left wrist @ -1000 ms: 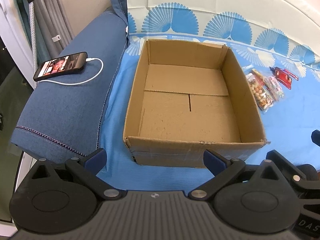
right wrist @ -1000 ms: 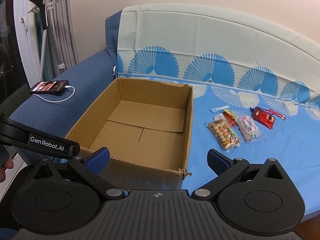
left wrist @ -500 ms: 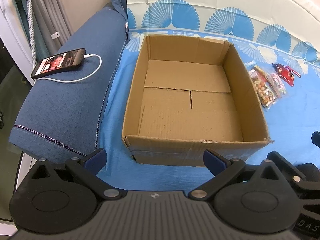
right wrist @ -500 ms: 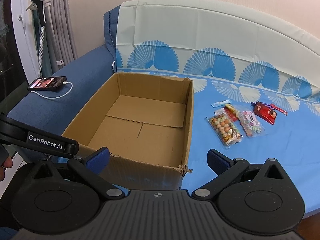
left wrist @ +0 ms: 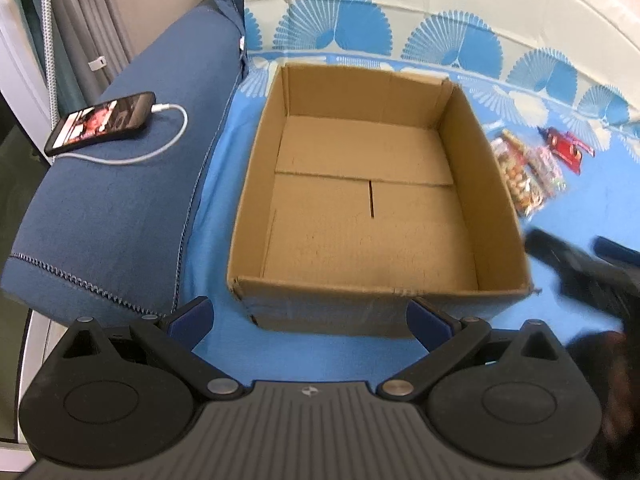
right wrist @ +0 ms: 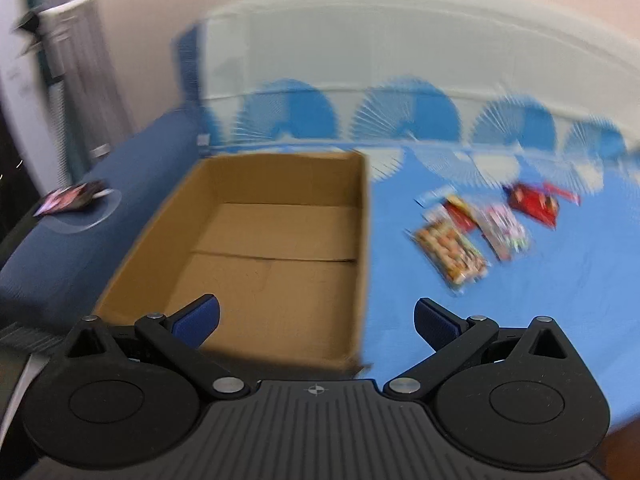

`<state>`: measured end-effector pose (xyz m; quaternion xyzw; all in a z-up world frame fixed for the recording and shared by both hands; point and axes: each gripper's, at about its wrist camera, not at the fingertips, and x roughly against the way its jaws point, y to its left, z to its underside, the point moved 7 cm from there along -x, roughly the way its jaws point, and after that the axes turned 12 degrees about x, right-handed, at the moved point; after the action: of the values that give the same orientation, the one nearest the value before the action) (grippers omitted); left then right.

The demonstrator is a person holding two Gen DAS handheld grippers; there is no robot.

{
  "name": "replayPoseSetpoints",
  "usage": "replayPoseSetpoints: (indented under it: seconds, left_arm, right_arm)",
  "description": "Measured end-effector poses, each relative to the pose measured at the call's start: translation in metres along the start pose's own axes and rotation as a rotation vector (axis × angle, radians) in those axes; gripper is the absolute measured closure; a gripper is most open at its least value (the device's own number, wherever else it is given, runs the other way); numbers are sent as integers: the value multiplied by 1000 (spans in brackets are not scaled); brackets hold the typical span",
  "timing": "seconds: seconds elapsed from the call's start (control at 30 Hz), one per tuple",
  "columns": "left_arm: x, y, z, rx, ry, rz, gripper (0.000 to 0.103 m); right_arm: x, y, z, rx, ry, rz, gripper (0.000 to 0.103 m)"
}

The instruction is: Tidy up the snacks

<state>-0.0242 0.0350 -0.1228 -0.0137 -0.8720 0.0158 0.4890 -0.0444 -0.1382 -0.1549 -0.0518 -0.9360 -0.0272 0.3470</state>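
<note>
An open cardboard box (left wrist: 372, 216) (right wrist: 256, 248) sits empty on the blue sheet (left wrist: 592, 208). To its right lie several snack packets: a clear bag of mixed nuts (right wrist: 450, 250) (left wrist: 520, 188), a candy bag (right wrist: 504, 232), a red packet (right wrist: 534, 202) (left wrist: 564, 148) and a small blue one (right wrist: 434, 196). My left gripper (left wrist: 310, 316) is open just in front of the box's near wall. My right gripper (right wrist: 316, 318) is open over the box's near right corner; it shows as a dark blur (left wrist: 580, 268) in the left wrist view. Both hold nothing.
A phone (left wrist: 102, 122) on a white charging cable (left wrist: 160, 144) lies on the blue sofa armrest (left wrist: 112, 208) left of the box. A patterned backrest cover (right wrist: 400, 64) rises behind. Curtains and a white stand (right wrist: 52, 40) are at the far left.
My right gripper has swept forward and to the right toward the snacks, blurring its view, and now enters the left wrist view. The left gripper edged slightly closer to the box.
</note>
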Motion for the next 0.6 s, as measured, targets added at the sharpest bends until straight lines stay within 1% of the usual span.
replayPoseSetpoints:
  seconds: [0.07, 0.1, 0.17, 0.27, 0.3, 0.43, 0.53, 0.57, 0.6]
  left_arm:
    - [0, 1, -4, -1, -7, -12, 0]
    - [-1, 3, -6, -1, -8, -21, 0]
    - [-4, 7, -9, 2, -2, -39, 0]
    - [-15, 17, -14, 9, 15, -72, 0]
    - [-19, 20, -16, 14, 23, -82, 0]
    - [-32, 28, -26, 34, 39, -97, 0]
    - [-36, 31, -32, 41, 36, -108, 0]
    - [-38, 32, -34, 42, 37, -109, 0]
    - [-40, 33, -37, 43, 39, -111, 0]
  right_arm:
    - [-40, -19, -5, -36, 49, -38, 0]
    - [-56, -23, -7, -35, 73, -54, 0]
    - [-91, -31, -13, -12, 116, -80, 0]
    - [-122, -29, -20, 48, 147, -101, 0]
    - [-128, -26, -24, 72, 149, -115, 0]
    - [-139, 1, -40, 186, 130, -221, 0]
    - [-144, 21, -44, 256, 165, -147, 0]
    - [-145, 25, -45, 259, 163, -139, 0]
    - [-146, 33, -44, 259, 157, -168, 0]
